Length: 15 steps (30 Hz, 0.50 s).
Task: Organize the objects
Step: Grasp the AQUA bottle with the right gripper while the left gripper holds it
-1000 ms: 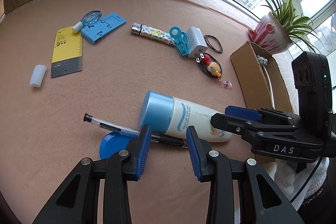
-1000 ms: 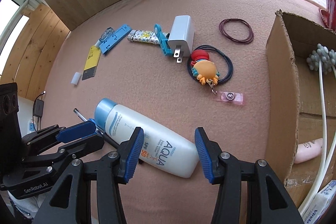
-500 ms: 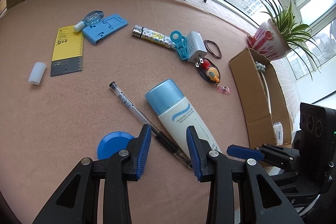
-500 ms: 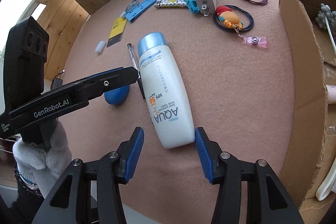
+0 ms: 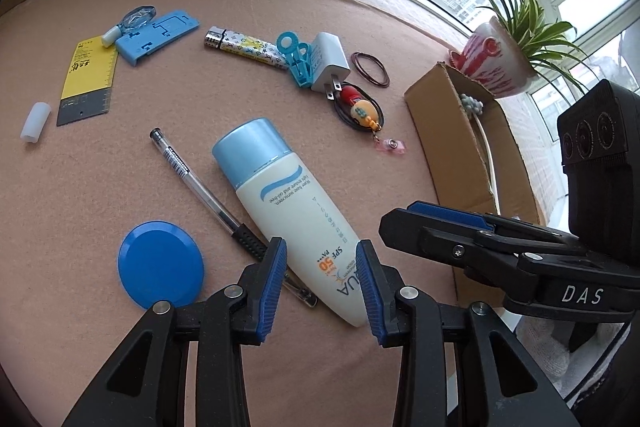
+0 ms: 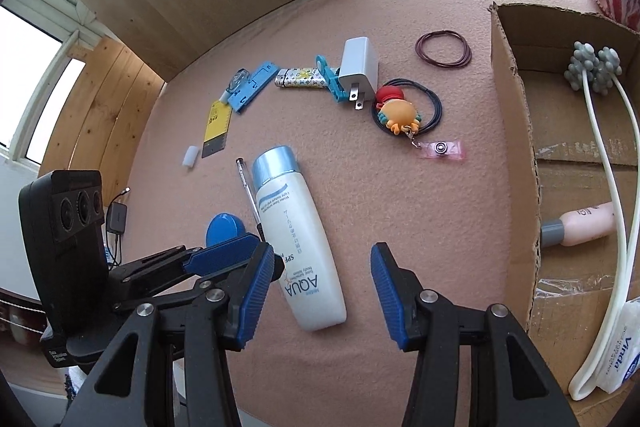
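Left gripper: jaws parted, blue pads on either side of the bottom end of the sunscreen bottle, holding nothing; whether the pads touch the bottle cannot be told.
Right gripper: jaws spread wide and holding nothing, low over the mat, the bottle's bottom end lying between them nearer the left pad.
Sunscreen bottle: white with a light blue cap, lying flat on the mat, cap pointing away from both grippers, printed "AQUA" and "SPF 50".
Pen: clear barrel with black grip, lying just beside the bottle on its left, its tip end running under the left gripper's left pad.
Blue disc: flat on the mat, left of the pen's grip.
Cardboard box: open, standing to the right of the bottle; a pink tube, a white massager with grey knobs and a tissue packet lie inside.
Charger plug: white, beyond the bottle, touching a teal clip and beside a patterned lighter.
Octopus badge reel: orange, on a black cord loop, near the plug.
Hair ties: dark red rings, near the box's far corner.
Yellow ruler card: far left, next to a blue plastic bracket and a white cylinder.
Mat: pinkish felt under everything.
Potted plant: behind the box, by the window.
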Tool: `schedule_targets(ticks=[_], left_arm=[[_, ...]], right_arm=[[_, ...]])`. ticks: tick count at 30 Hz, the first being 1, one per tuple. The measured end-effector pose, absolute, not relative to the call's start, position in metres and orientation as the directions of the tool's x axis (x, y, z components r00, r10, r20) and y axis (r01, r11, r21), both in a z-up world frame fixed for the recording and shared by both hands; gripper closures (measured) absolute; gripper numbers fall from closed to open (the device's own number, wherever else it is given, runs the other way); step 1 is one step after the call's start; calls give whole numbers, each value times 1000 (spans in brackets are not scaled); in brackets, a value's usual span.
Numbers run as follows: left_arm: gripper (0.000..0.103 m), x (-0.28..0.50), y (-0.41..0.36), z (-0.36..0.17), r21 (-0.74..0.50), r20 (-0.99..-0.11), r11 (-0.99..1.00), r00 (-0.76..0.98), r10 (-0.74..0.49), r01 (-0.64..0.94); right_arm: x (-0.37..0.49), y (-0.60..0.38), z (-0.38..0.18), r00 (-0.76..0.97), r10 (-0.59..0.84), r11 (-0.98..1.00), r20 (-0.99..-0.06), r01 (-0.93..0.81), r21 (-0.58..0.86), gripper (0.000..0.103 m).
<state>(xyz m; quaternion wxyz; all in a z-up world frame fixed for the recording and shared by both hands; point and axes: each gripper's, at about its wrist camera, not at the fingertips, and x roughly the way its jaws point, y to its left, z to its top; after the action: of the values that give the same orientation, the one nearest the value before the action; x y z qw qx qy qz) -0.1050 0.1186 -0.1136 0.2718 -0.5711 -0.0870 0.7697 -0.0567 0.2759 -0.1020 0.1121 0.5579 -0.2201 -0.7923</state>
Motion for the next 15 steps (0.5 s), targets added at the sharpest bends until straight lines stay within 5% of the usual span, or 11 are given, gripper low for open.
schedule_targets(ticks=[15], left_arm=[[57, -112, 119, -125, -495, -810, -817, -184, 557, -297]], right_arm=[[-90, 263, -133, -268, -470, -860, -841, -75, 504, 56]])
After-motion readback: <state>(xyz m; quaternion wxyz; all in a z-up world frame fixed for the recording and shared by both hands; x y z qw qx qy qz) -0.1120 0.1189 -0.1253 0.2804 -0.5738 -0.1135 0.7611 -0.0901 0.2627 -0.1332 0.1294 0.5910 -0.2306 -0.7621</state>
